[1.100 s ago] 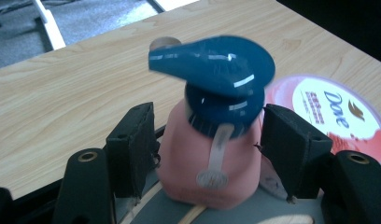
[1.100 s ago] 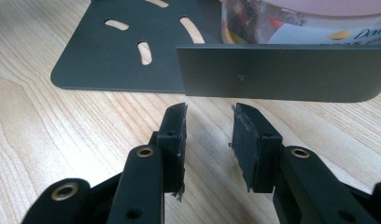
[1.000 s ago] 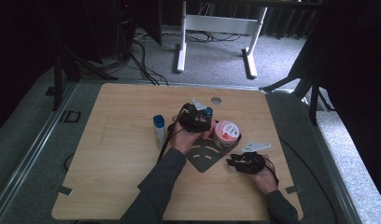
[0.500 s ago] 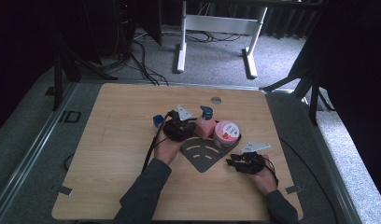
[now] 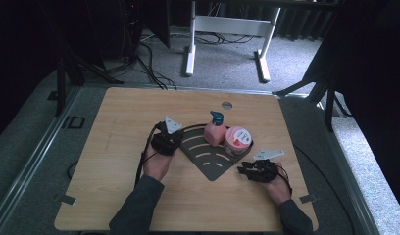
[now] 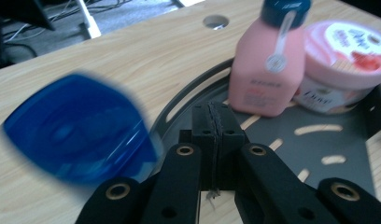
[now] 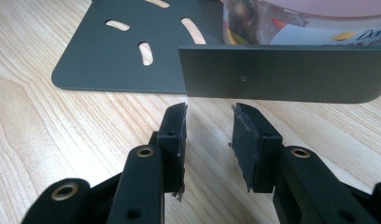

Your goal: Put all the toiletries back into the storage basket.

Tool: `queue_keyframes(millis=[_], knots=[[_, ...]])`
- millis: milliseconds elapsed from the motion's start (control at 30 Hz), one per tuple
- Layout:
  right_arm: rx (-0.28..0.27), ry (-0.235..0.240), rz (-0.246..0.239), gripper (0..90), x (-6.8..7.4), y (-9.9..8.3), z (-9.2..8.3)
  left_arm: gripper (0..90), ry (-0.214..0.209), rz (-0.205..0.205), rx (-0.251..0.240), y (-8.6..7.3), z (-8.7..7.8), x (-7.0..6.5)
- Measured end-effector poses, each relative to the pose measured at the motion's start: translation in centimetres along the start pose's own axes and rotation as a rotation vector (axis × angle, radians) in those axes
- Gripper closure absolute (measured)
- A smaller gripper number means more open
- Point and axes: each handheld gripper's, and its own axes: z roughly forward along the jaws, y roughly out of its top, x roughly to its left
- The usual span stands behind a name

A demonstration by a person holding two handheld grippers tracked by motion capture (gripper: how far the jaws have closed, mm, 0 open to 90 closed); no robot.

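Left claw [image 6: 212,135] just clamped together on nothing, blue-capped bottle [image 6: 79,130] lying close beside it.

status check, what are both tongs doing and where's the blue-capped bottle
Left tongs just closed, shut, empty. Right tongs open, empty, facing the rack's wall. Blue-capped bottle close beside the left tongs, blurred. Pink bottle and jar on the rack.

Blue cap [image 6: 79,128] blurred beside left tongs; white jar [image 7: 310,21] cut off at top edge
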Motion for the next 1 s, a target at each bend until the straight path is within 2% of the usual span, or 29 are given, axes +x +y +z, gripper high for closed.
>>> queue_keyframes(millis=[100, 267, 433, 533, 700, 933, 967, 1000], knots=[[0.001, 0.0, -0.003, 64.9, 0.0, 0.0, 0.0, 89.8, 0.022, 0.007, 0.009, -0.7, -0.3, 0.2], [0.001, 0.0, -0.001, 64.9, 0.0, 0.0, 0.0, 89.8, 0.029, 0.007, 0.027, -1.5, -0.8, 0.6], [0.0, 0.001, 0.003, 64.9, 0.0, 0.0, 0.0, 89.7, 0.041, 0.003, 0.042, -2.4, -1.5, 1.4], [0.0, 0.0, 0.003, 64.9, 0.0, 0.0, 0.0, 89.5, 0.048, -0.004, 0.061, -3.2, -2.0, 2.3], [-0.001, 0.001, 0.003, 64.9, 0.0, 0.0, 0.0, 80.9, 0.004, 0.027, 0.08, -4.1, -2.8, 3.0], [-0.001, 0.001, 0.004, 64.9, 0.0, 0.0, 0.0, 70.7, -0.039, 0.039, 0.071, -4.8, -3.7, 4.1], [-0.001, 0.001, 0.004, 64.8, 0.0, 0.0, 0.0, 68.9, -0.046, 0.063, 0.074, -4.9, -3.8, 4.3], [-0.002, 0.001, 0.004, 64.9, 0.0, 0.0, 0.0, 67.6, -0.058, 0.069, 0.079, -4.9, -3.8, 4.5]])
